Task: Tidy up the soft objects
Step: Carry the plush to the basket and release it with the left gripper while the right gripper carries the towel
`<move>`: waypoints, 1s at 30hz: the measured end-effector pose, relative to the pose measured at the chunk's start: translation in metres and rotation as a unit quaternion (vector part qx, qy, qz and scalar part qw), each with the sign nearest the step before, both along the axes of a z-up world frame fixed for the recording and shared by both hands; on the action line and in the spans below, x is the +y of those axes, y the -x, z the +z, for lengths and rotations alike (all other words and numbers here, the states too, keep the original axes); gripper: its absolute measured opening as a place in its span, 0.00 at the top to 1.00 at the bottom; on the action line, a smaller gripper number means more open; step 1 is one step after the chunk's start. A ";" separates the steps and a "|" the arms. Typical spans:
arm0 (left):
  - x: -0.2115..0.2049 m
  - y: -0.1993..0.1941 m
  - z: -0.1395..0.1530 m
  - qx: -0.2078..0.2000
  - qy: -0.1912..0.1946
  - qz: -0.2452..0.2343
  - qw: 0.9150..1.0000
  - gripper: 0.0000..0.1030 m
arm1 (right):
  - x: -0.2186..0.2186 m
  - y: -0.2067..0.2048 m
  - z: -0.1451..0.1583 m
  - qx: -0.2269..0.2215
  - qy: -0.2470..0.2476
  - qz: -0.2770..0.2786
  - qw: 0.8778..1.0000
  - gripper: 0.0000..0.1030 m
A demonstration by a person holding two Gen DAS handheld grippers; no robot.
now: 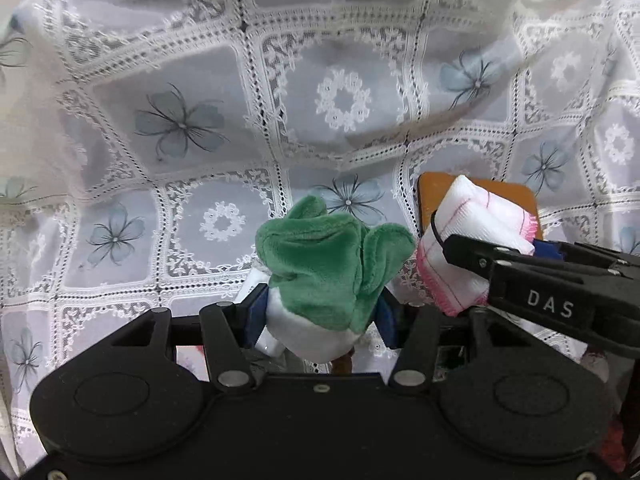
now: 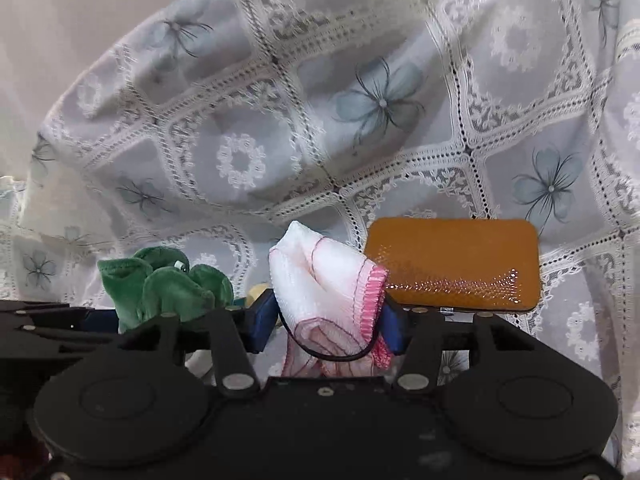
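A white lace tablecloth (image 1: 320, 92) is spread across the whole surface — squares of pale grey-blue are framed by openwork bands and printed with blue flowers and white rosettes. Soft folds and shadows are seen in it, and the light is even. A plain pale wall (image 2: 60, 20) is glimpsed beyond the cloth's far edge.

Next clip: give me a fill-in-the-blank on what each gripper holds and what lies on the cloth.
1. The left gripper is shut on a ____ plush toy.
2. The right gripper clamps a white cloth edged in ____.
3. On the lace tablecloth lies a flat ____ pad.

Missing words: green; pink; orange
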State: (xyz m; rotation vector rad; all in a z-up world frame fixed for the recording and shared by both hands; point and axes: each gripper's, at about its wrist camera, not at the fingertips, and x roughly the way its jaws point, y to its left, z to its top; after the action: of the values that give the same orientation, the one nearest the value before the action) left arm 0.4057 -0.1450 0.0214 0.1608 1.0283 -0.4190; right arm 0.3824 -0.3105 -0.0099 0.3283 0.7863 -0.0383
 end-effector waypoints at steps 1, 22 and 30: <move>0.002 0.002 0.004 -0.002 0.003 0.001 1.000 0.49 | 0.001 0.003 0.004 -0.002 0.001 0.003 1.000 0.49; 0.072 0.109 0.054 -0.038 0.019 0.032 0.999 0.49 | 0.068 0.137 0.037 -0.012 0.026 0.046 0.999 0.49; 0.101 0.169 0.062 -0.047 0.035 0.038 0.998 0.49 | 0.082 0.204 0.043 -0.019 0.011 0.042 0.999 0.49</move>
State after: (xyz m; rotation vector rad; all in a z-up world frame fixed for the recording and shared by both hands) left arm 0.2371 -0.0441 0.0834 0.0773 0.9226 -0.3742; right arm 0.1782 -0.2285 0.0327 0.2740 0.7605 0.0376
